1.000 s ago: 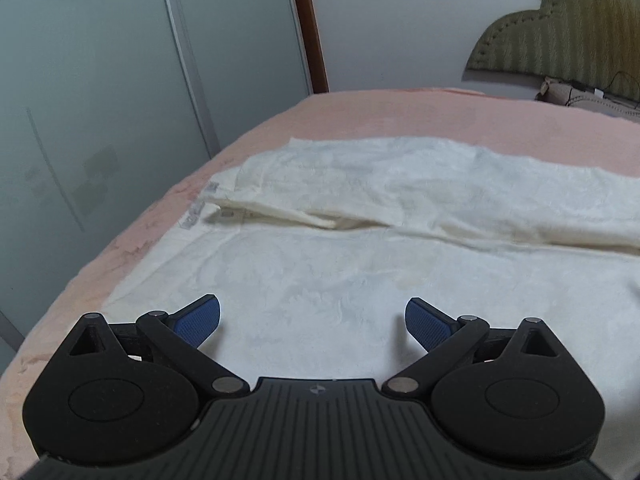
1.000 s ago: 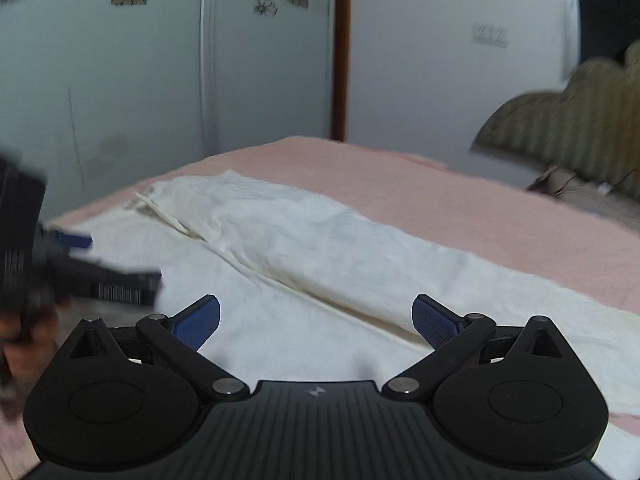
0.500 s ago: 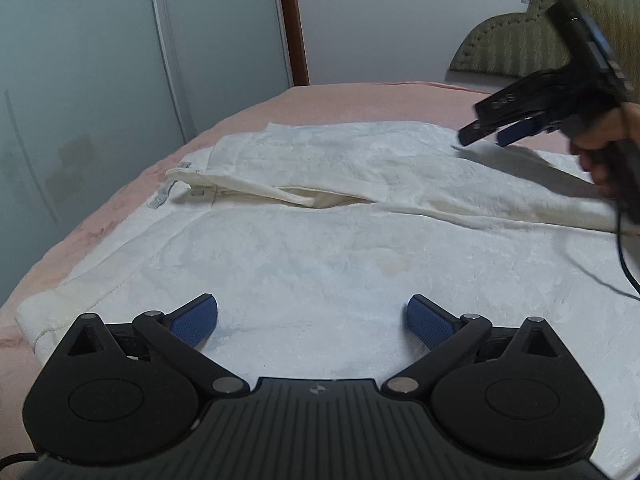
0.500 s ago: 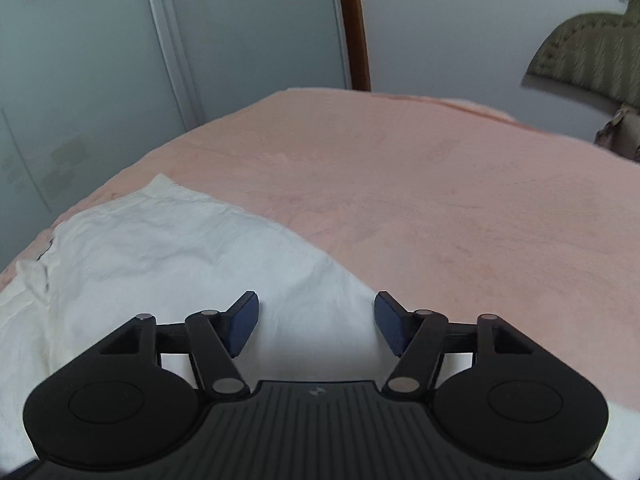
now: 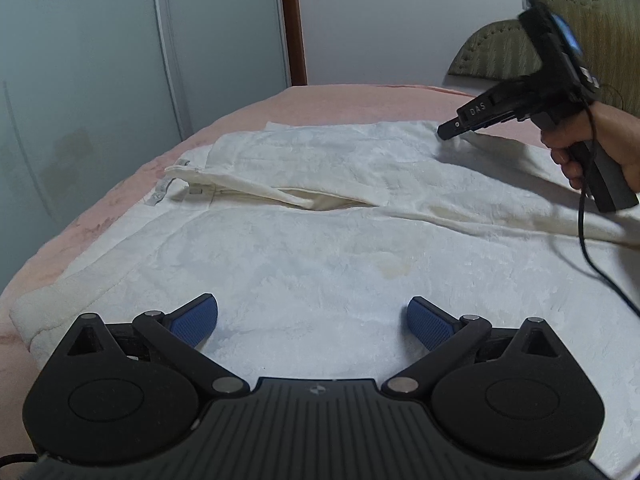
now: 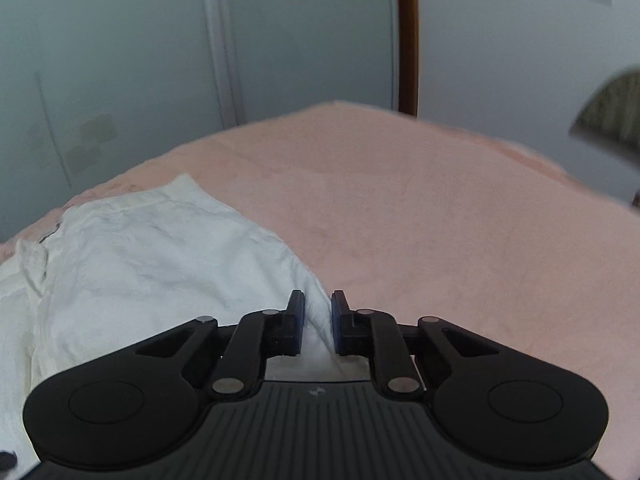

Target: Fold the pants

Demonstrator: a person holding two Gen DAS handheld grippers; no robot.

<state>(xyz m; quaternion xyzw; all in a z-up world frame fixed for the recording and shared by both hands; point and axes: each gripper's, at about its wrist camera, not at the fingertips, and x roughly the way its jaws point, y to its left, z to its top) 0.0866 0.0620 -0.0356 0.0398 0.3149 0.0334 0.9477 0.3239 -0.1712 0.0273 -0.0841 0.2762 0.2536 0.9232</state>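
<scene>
White pants (image 5: 320, 240) lie spread on a pink bed (image 5: 340, 104); one layer lies folded across the far side, its waistband and label at the left. My left gripper (image 5: 313, 320) hovers open just above the near fabric, nothing between its blue pads. My right gripper (image 6: 318, 320) is at the pants' far edge (image 6: 140, 264), its jaws closing with a pinched ridge of white fabric between the pads. In the left wrist view the right gripper (image 5: 448, 133) touches that far edge, held by a person's hand (image 5: 600, 140).
Pink bedding (image 6: 440, 220) stretches beyond the pants toward a padded headboard (image 5: 500, 52). Frosted sliding doors (image 5: 100, 80) stand close along the bed's left side. A black cable (image 5: 592, 240) hangs from the right gripper over the fabric.
The right gripper has swept right to the pants' far edge and closed from wide open onto the fabric. The left gripper stayed open over the near fabric, hardly moving.
</scene>
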